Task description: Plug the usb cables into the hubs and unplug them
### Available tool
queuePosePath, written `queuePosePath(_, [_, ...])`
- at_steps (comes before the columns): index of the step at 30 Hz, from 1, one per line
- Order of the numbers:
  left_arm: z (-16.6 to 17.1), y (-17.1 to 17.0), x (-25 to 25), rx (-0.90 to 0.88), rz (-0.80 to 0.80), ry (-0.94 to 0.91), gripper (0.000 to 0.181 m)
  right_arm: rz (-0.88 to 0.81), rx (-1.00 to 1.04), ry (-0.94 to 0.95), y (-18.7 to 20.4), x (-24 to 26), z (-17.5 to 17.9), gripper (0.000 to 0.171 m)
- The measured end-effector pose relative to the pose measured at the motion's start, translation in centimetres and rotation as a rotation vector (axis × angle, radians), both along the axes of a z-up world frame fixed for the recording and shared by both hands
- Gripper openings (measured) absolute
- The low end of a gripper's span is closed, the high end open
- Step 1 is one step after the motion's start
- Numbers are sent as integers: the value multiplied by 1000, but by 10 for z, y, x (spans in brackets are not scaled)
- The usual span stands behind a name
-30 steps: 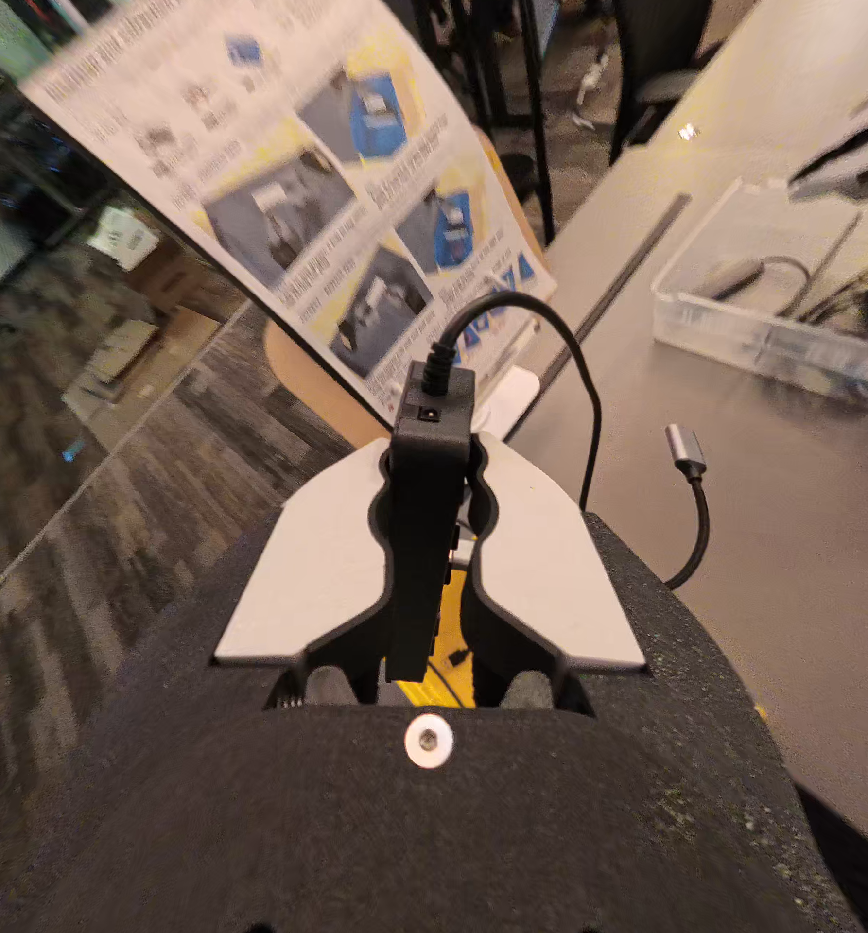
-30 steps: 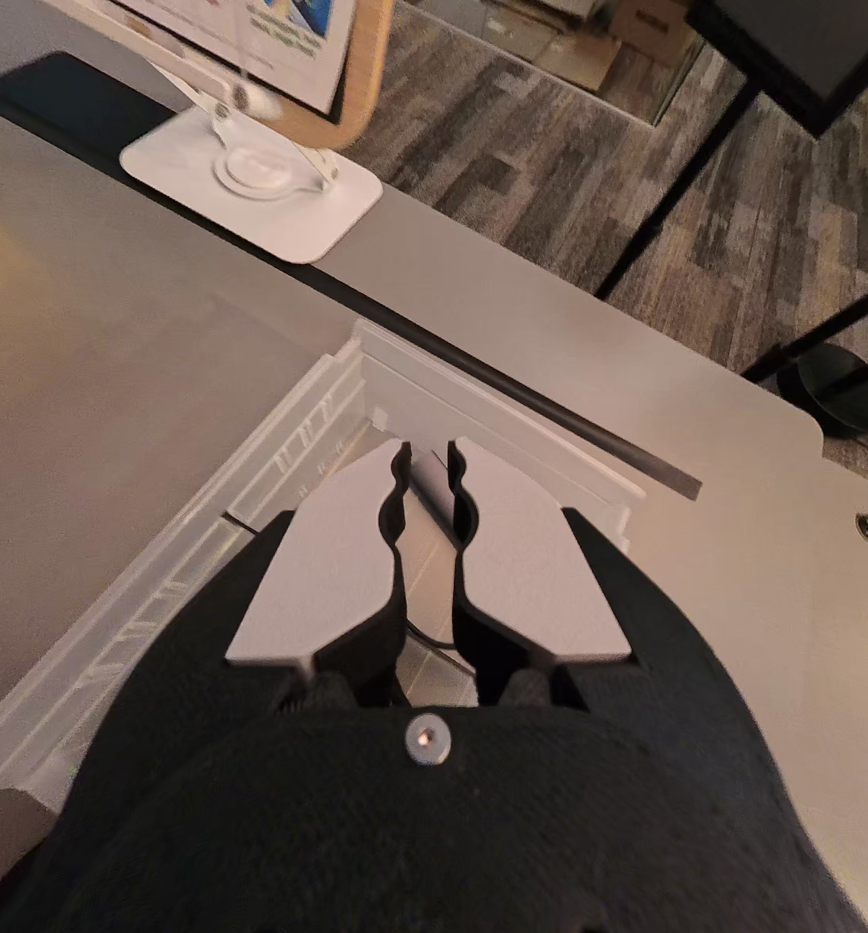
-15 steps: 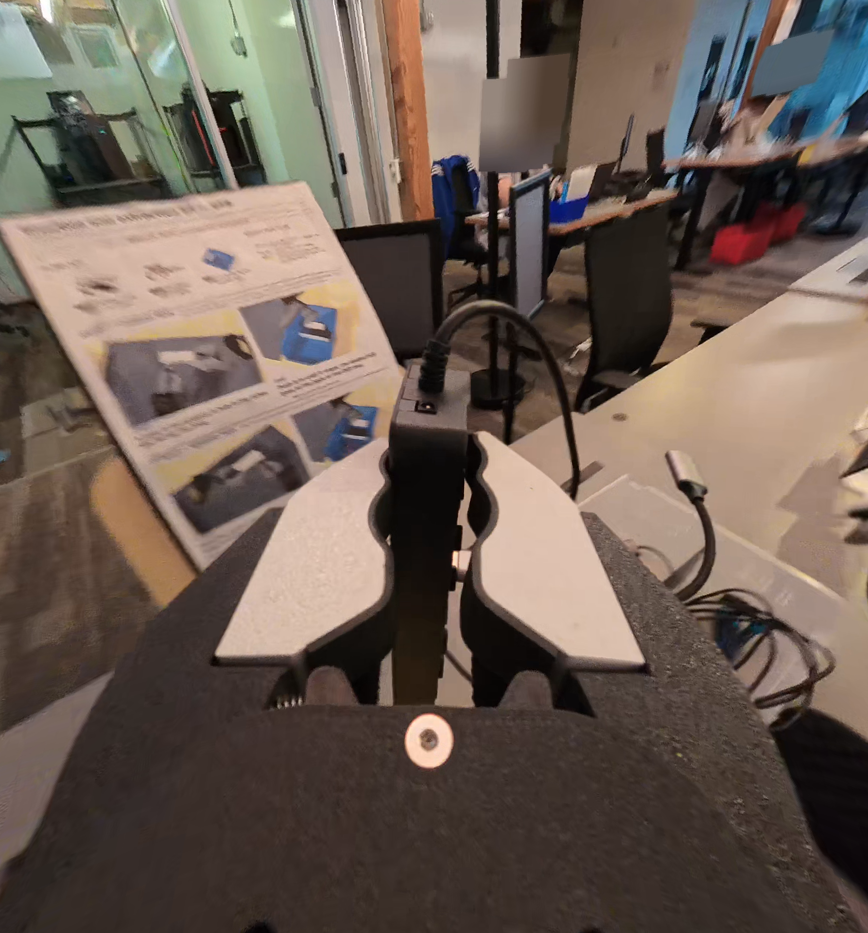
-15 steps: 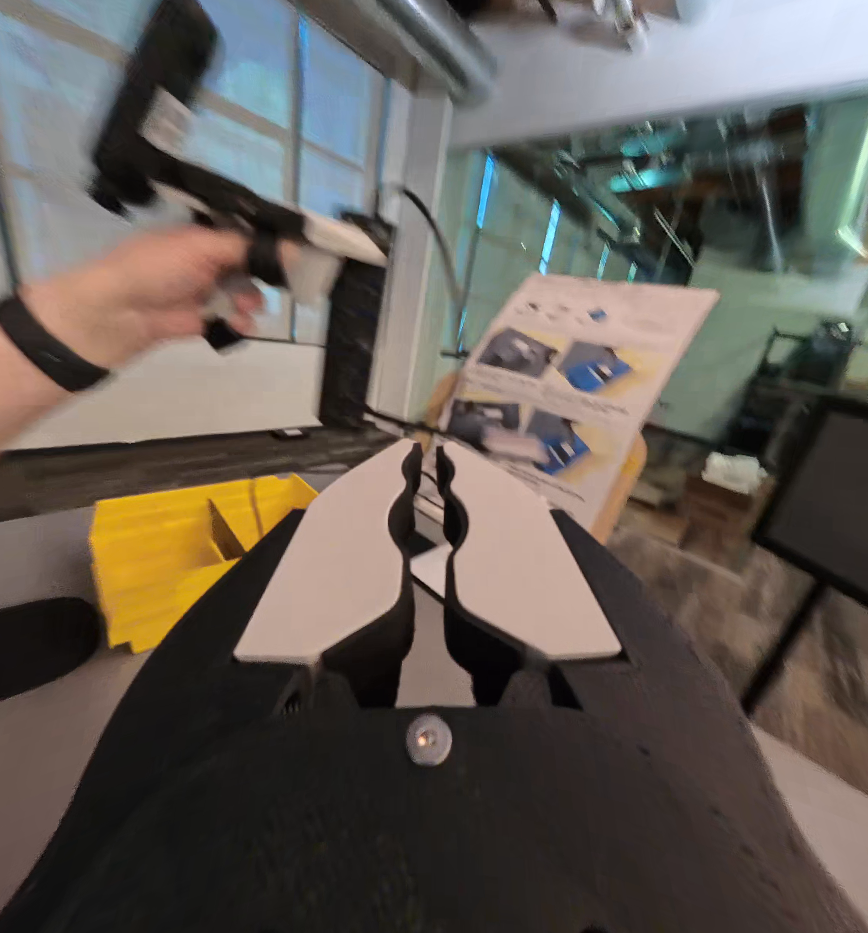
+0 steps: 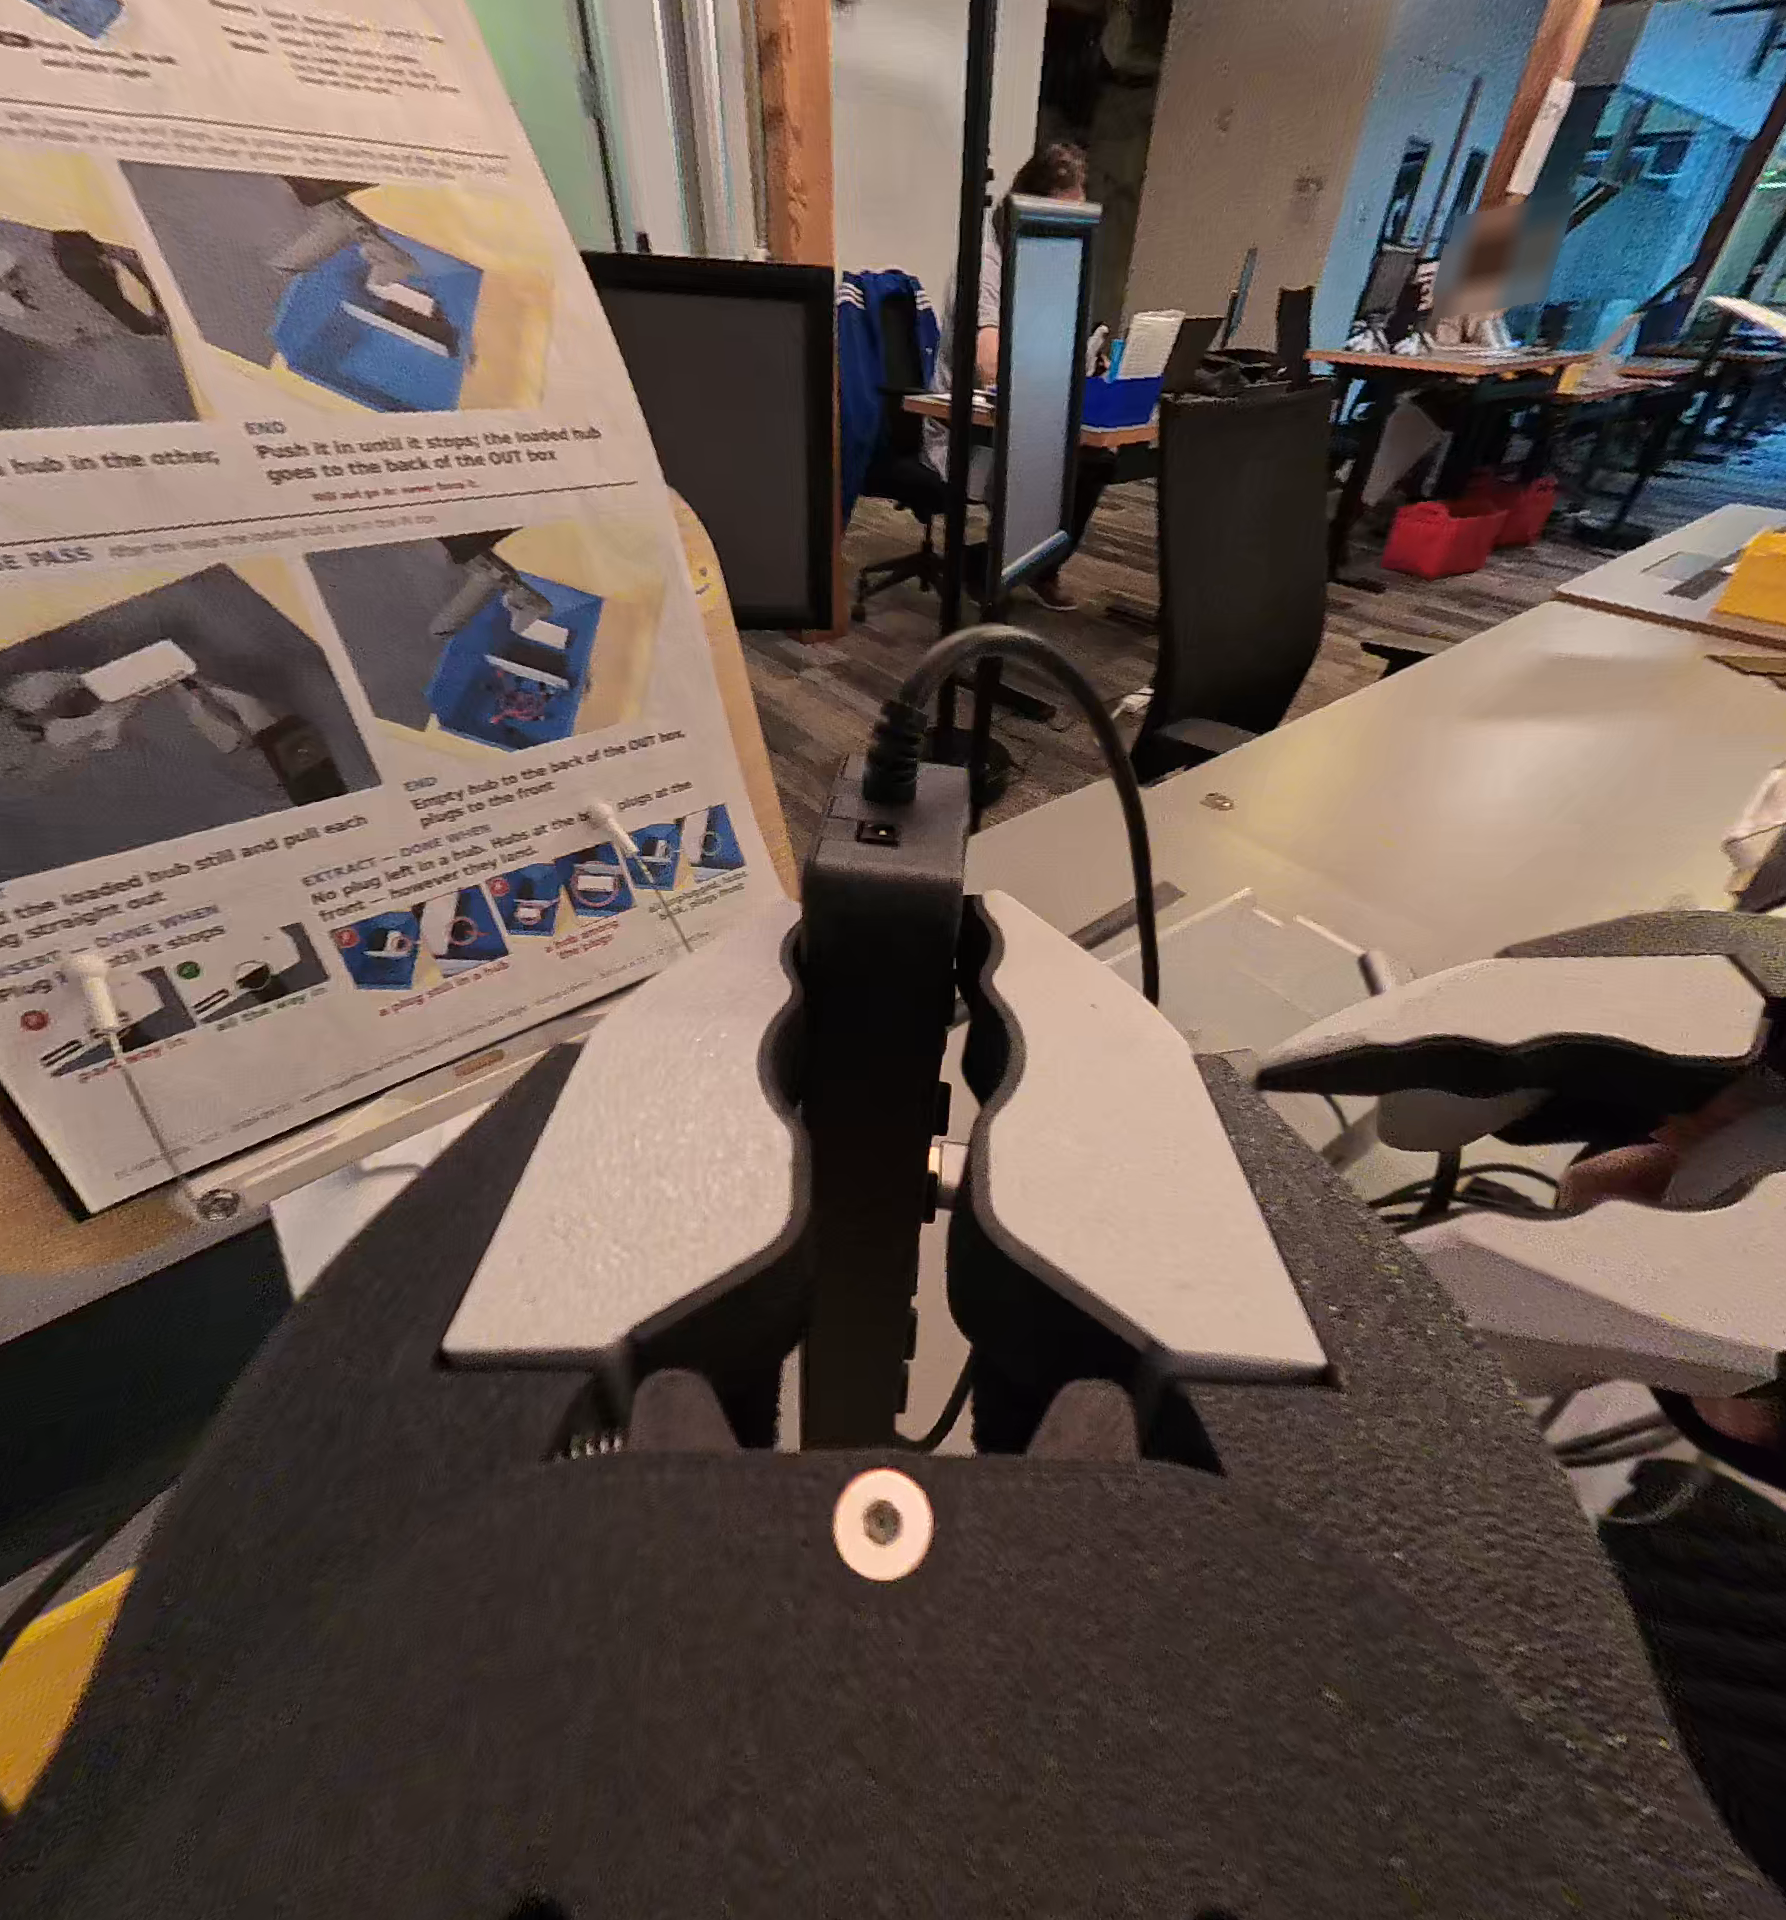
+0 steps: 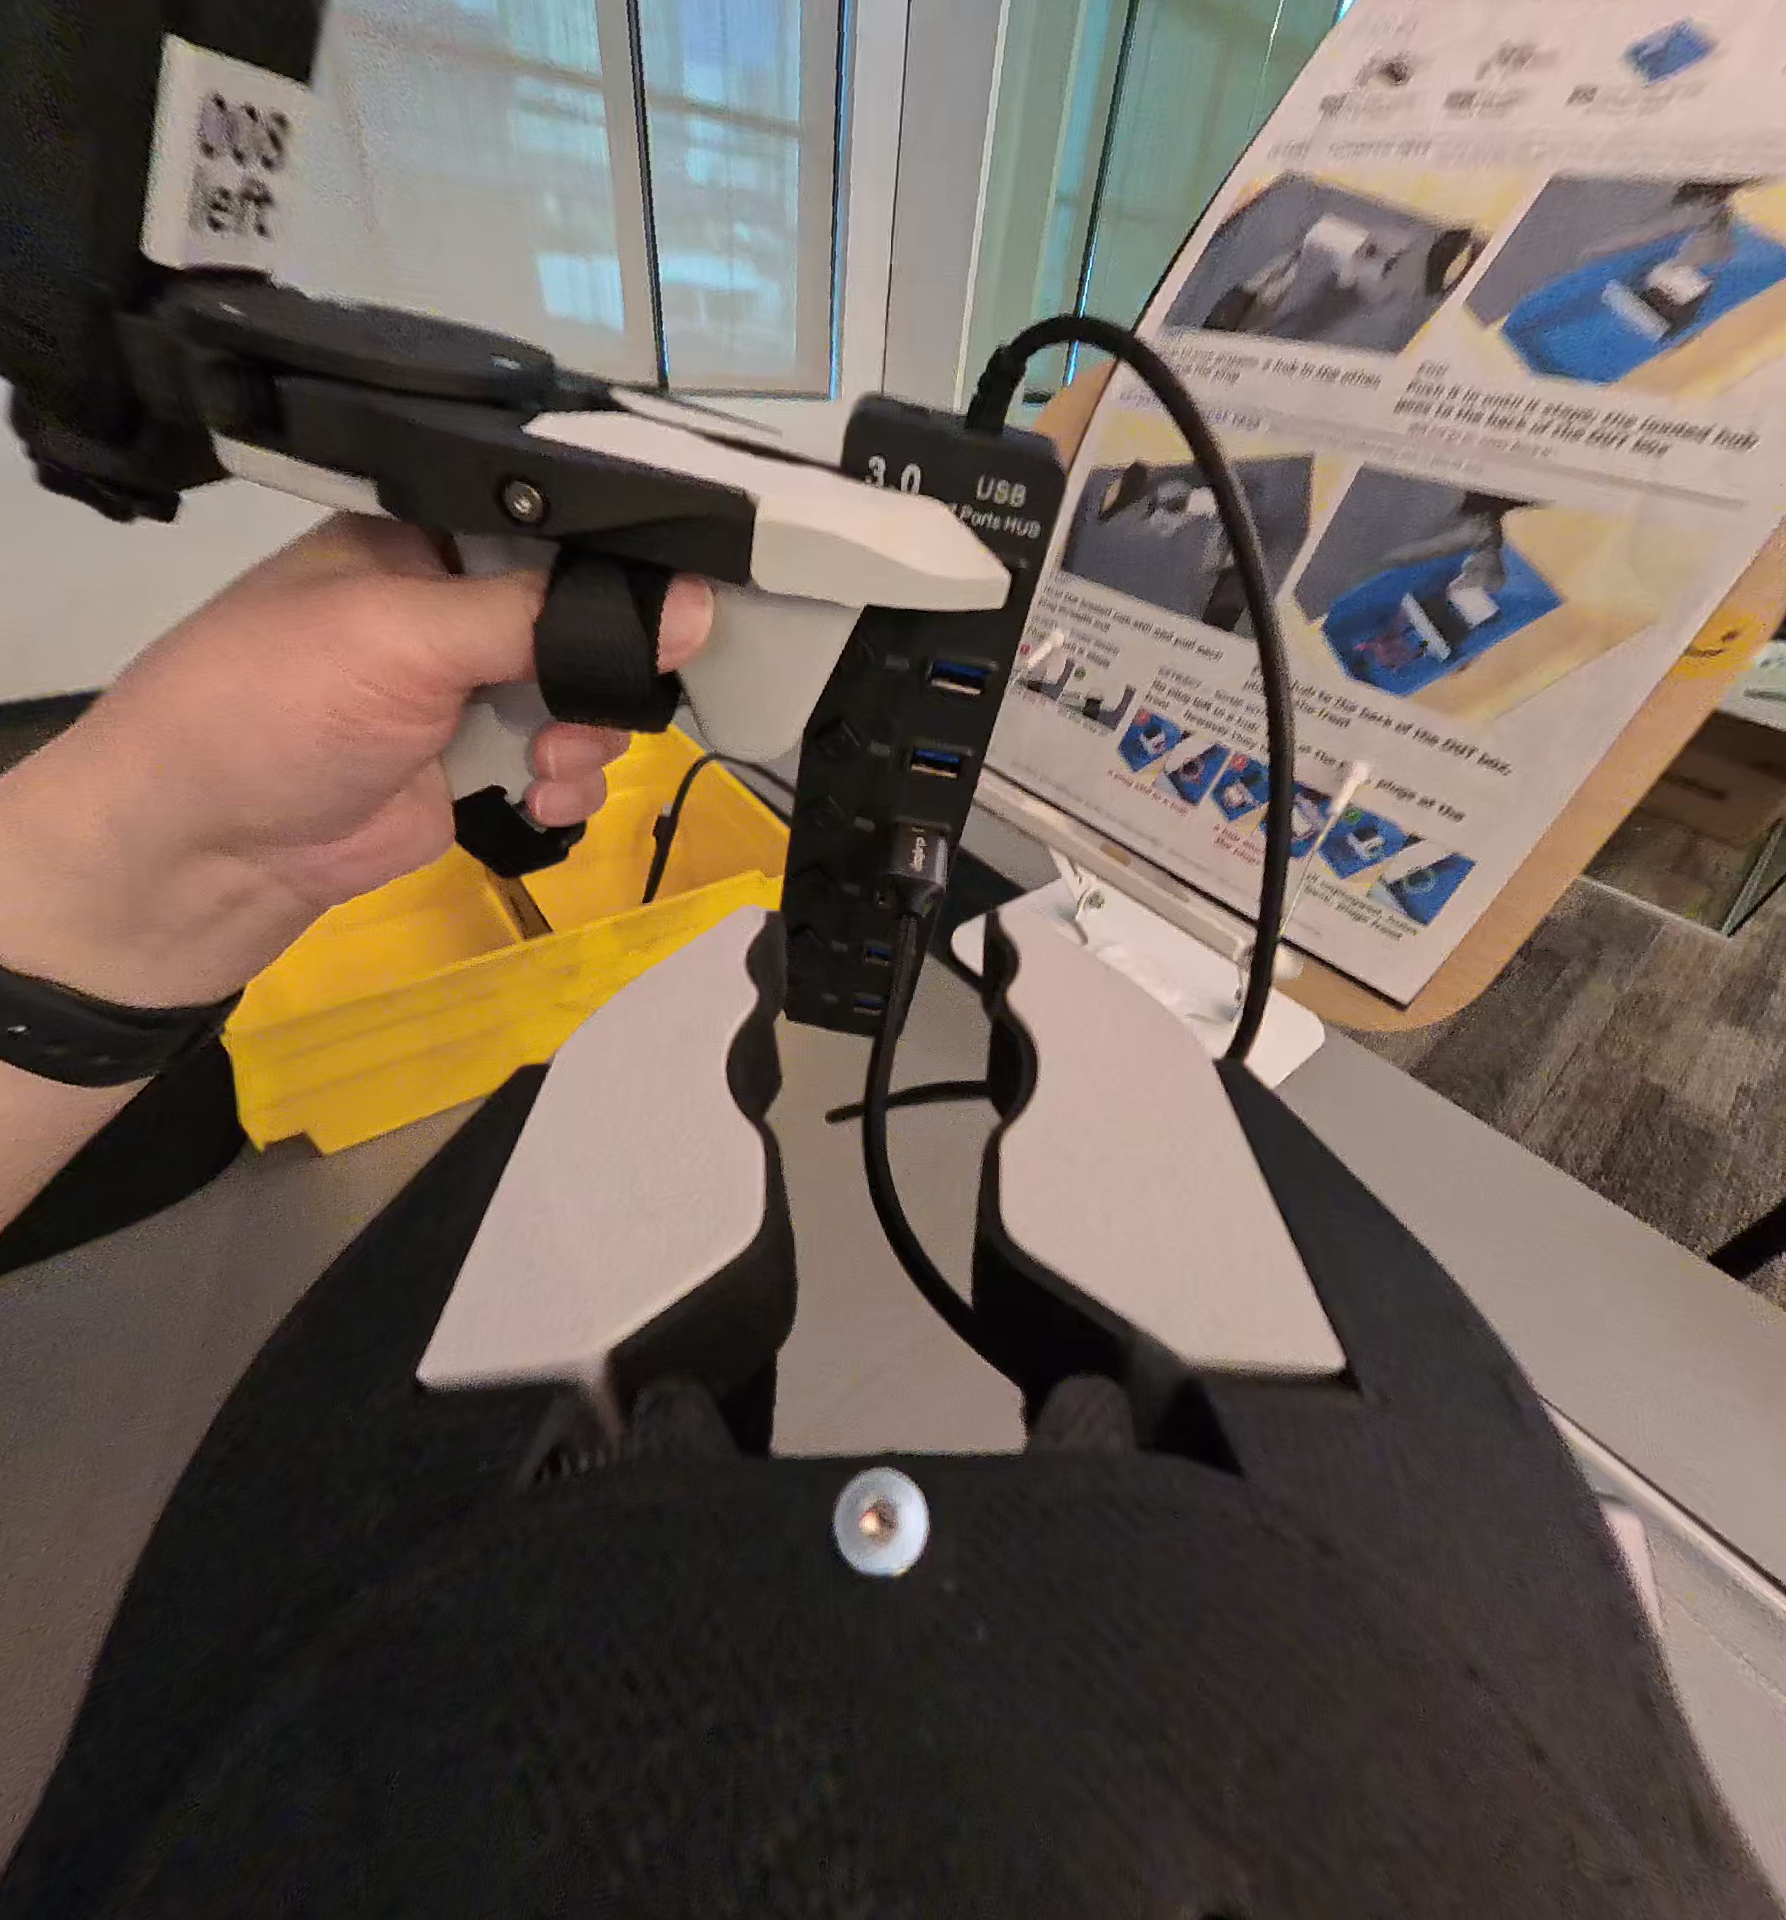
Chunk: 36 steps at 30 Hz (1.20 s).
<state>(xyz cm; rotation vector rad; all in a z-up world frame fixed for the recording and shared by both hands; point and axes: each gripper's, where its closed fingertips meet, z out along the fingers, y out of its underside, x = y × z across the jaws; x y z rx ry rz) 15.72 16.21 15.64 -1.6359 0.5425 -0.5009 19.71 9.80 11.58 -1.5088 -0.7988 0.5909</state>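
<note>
My left gripper (image 5: 884, 914) is shut on a black USB hub (image 5: 884, 997) and holds it upright above the table. The hub's own black cable (image 5: 1076, 707) loops out of its top. In the right wrist view the hub (image 6: 910, 665) hangs from the left gripper (image 6: 868, 551) with its ports facing me. A braided USB plug (image 6: 915, 852) sits in one middle port. Its cable (image 6: 884, 1143) runs down between my right gripper's fingers without being pinched. My right gripper (image 6: 873, 935) is open just below the hub. It also shows in the left wrist view (image 5: 1491, 1049).
A yellow divided bin (image 6: 473, 997) stands on the grey table (image 6: 1491, 1299), left of the hub. An instruction board (image 6: 1440, 520) on a white stand base (image 6: 1128, 966) stands close behind it. A clear tray (image 5: 1242, 966) lies to the right. Chairs and desks are farther off. Some 9 cm of space lies between my two pairs of fingers.
The left gripper has kept hold of the hub and moved nearer the board. The right gripper left the clear tray, swung up to face the hub, and its jaws opened around the plugged cable.
</note>
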Motion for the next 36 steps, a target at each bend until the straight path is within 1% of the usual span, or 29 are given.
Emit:
queuePosePath(6, [-25,-9,2,56,23,76,25,0,-17,-88,9,-16,-25,40])
queuePosePath(10, [-40,-11,6,42,16,66,25,-1,-54,-131,15,-26,-43,42])
queuePosePath(13, [-45,-11,10,33,6,61,25,-55,-64,-198,25,-28,-60,42])
queuePosePath(15, [-46,-13,11,43,6,62,25,-90,-100,-222,31,-27,-71,40])
queuePosePath(18, [-48,-14,11,54,13,77,25,-79,-152,-208,35,-28,-79,27])
queuePosePath(20, [-49,-14,11,56,13,87,25,-42,-165,-222,33,-32,-83,30])
queuePosePath(23, [-52,-15,12,65,-18,109,25,8,-138,-240,26,-31,-75,35])
queuePosePath(27, [-55,-23,15,85,-83,169,25,36,-5,-229,18,-16,-43,36])
queuePosePath(29, [-56,-25,13,96,-80,184,25,43,48,-246,13,-6,-31,36])
queuePosePath(31, [-58,-30,12,106,-94,214,25,107,92,-276,0,0,-23,35])
queuePosePath(34, [-67,-46,18,124,-194,284,25,234,190,-310,-27,11,-11,32])
queuePosePath(36, [-71,-56,21,120,-245,298,25,267,272,-306,-33,22,-4,32])
